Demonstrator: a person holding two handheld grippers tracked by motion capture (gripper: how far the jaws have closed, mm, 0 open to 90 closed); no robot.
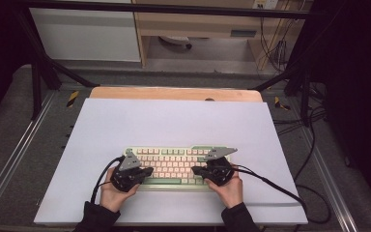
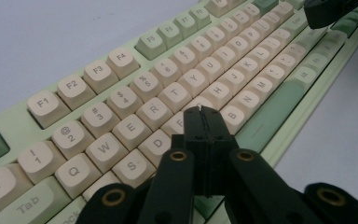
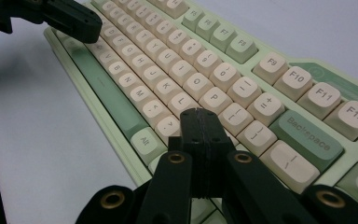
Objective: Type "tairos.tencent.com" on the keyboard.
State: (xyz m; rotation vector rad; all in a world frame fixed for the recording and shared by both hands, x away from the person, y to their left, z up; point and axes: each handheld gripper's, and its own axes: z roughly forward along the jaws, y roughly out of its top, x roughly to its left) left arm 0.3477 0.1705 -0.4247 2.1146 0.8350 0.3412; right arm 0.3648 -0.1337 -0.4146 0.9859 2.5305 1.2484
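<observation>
The keyboard (image 1: pixel 174 166) lies on the white worktop (image 1: pixel 174 121) under both claws. The left claw (image 2: pixel 202 116) hangs pinched together over its left keys. The right claw (image 3: pixel 199 119), jaws together too, is over its right keys.

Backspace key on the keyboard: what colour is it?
Darker green, unlike the cream letter keys; the Backspace key shows best in the right gripper view.
</observation>
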